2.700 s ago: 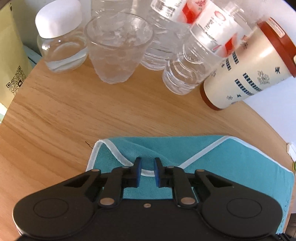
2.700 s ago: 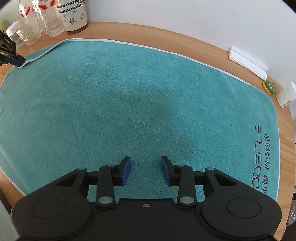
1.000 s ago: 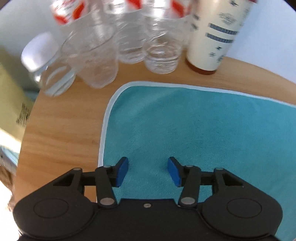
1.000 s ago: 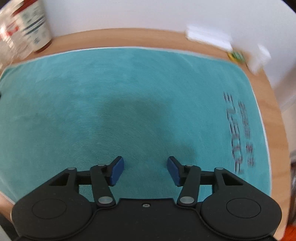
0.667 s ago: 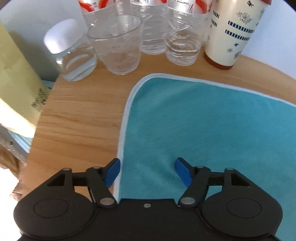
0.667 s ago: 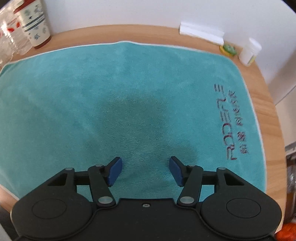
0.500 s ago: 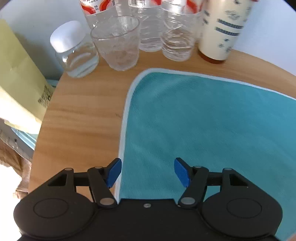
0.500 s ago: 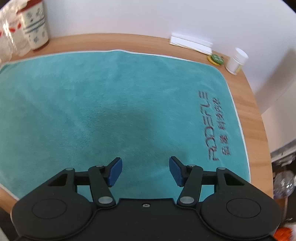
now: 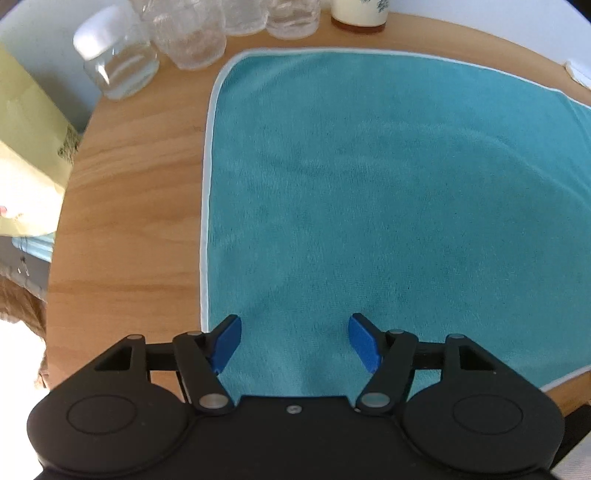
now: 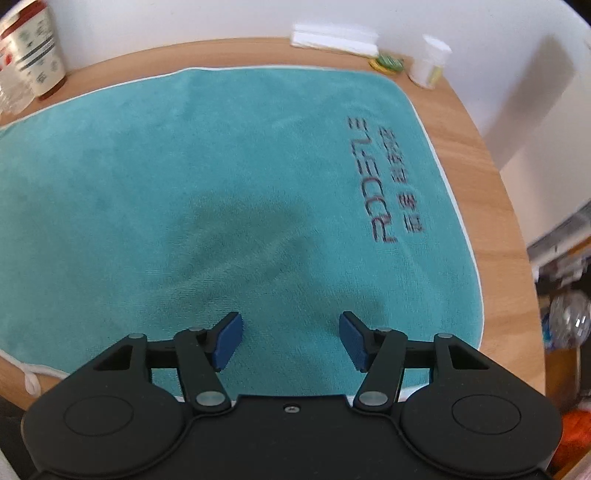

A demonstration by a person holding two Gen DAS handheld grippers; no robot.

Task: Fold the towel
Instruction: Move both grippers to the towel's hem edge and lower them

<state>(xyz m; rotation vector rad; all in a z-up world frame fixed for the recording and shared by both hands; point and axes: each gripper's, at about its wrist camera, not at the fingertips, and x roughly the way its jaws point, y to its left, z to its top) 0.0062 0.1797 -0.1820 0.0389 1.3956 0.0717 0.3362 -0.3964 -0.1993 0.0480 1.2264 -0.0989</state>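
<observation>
A round wooden table (image 9: 125, 206) with a pale grain was seen set against a white wall (image 10: 221, 18). At its far left edge a white-lidded glass jar (image 9: 118, 62), a clear tumbler (image 9: 192, 40) and a cream cup with a brown base (image 9: 360, 13) were grouped together. At the far right a white flat packet (image 10: 334, 38), a small green disc (image 10: 388, 62) and a small white bottle (image 10: 430, 62) were lined up by the wall. A yellowish paper bag (image 9: 26, 140) was visible beyond the table's left rim.

The teal towel (image 9: 369, 184) was spread flat and unfolded over most of the tabletop, edged in white, with dark lettering (image 10: 384, 177) stitched near its right edge and faint brushed marks in the pile.

The left gripper (image 9: 295, 341) was held above the towel's near left edge, its blue pads spread wide with nothing between them. The right gripper (image 10: 291, 339) was likewise held wide apart and empty over the towel's near edge.
</observation>
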